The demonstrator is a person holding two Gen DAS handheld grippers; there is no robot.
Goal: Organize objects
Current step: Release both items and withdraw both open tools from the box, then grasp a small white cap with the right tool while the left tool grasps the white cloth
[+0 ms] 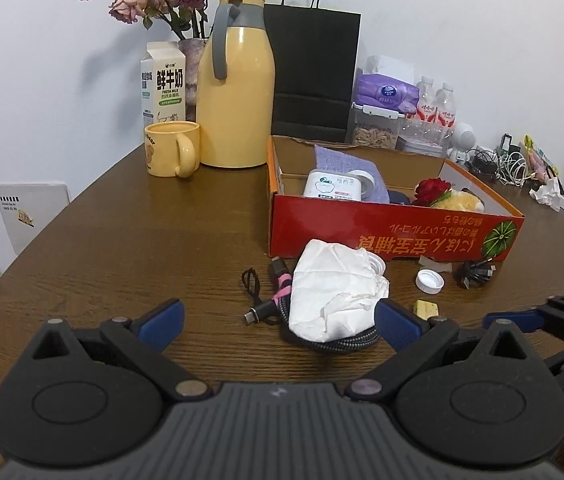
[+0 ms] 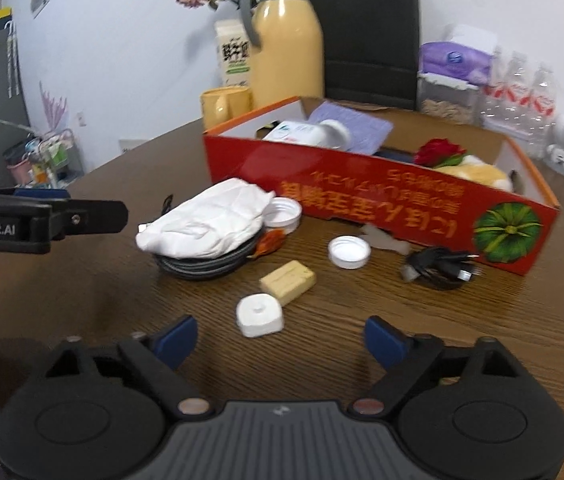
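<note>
A crumpled white tissue (image 1: pixel 333 292) (image 2: pixel 206 220) lies on a coiled braided cable (image 1: pixel 337 344) (image 2: pixel 202 266) in front of the red cardboard box (image 1: pixel 385 232) (image 2: pixel 361 196). My left gripper (image 1: pixel 280 324) is open just before them, its right finger beside the coil; in the right wrist view it shows side-on (image 2: pixel 82 216). My right gripper (image 2: pixel 282 342) is open low over the table, and a small white square cap (image 2: pixel 260 315) lies just ahead between its fingers, untouched. Beyond the cap lie a yellow block (image 2: pixel 287 282) (image 1: pixel 425 307), a white bottle cap (image 2: pixel 349 252) (image 1: pixel 429 280) and a black cable bundle (image 2: pixel 437 270) (image 1: pixel 475 274).
Inside the box are a white bottle (image 1: pixel 333 186), a purple cloth (image 1: pixel 345 160), a red rose (image 1: pixel 431 190) and a yellow plush thing. Behind stand a yellow jug (image 1: pixel 236 92), a yellow mug (image 1: pixel 172 154), a milk carton (image 1: pixel 164 80), a black bag (image 1: pixel 311 76) and water bottles (image 1: pixel 435 112).
</note>
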